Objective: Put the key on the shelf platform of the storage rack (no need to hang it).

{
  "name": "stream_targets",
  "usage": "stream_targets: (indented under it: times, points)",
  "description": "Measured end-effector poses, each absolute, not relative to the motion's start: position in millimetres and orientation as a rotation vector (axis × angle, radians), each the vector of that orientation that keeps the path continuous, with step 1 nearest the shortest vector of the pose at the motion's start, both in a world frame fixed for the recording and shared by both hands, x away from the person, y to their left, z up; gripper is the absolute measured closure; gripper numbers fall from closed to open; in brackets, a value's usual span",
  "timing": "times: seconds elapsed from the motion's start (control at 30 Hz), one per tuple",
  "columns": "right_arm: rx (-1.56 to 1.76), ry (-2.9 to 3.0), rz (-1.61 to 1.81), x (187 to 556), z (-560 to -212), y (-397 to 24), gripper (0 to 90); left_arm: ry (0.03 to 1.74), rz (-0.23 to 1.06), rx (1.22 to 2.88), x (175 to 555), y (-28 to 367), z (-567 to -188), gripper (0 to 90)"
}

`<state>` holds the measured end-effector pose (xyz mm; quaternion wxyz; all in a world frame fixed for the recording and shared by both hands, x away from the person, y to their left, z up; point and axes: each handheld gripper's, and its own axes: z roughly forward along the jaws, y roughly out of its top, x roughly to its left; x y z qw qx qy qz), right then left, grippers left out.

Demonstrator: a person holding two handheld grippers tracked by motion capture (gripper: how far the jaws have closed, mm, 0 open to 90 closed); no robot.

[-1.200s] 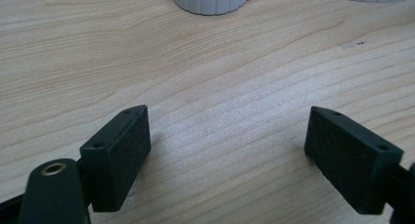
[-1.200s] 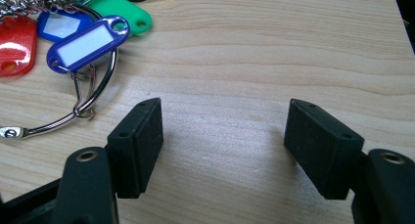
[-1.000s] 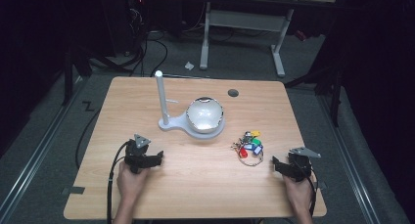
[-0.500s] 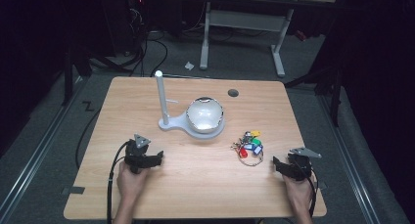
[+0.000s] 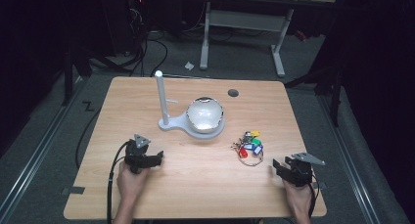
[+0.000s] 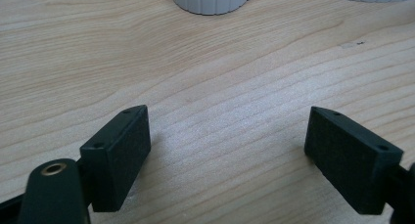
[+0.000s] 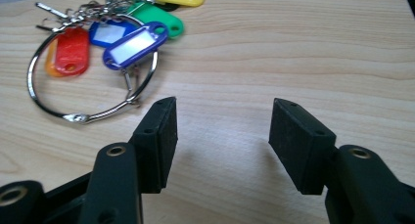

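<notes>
Right gripper [image 7: 222,136], jaws empty and just closing partway, lines up on the key ring [image 7: 93,62] ahead-left; next, reach it. Left gripper [image 6: 227,150] jaws spread.

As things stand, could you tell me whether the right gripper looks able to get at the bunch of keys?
Probably yes. The right gripper rests on the table with its jaws apart, though they have just been closing, with nothing between them. The bunch of keys lies just ahead and to one side, with bare wood between.
</notes>
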<state>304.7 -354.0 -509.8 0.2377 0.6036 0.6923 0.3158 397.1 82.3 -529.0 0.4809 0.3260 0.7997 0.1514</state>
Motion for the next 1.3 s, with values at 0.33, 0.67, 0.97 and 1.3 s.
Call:
stream_targets:
  times: [0.33,0.67,0.97,1.3]
  points:
    - [1.556,1.981,0.900,303,-504,-329,45.6,1.950,0.370,0.796,397,82,-529,17.6]
    - [1.480,2.044,0.909,313,-497,-308,46.3,1.948,0.371,0.797,397,82,-529,17.6]
    - [1.442,2.091,0.869,331,-495,-295,46.5,1.949,0.370,0.796,397,82,-529,17.6]
    - [1.426,2.114,0.843,349,-493,-286,45.0,1.949,0.369,0.797,397,82,-529,17.5]
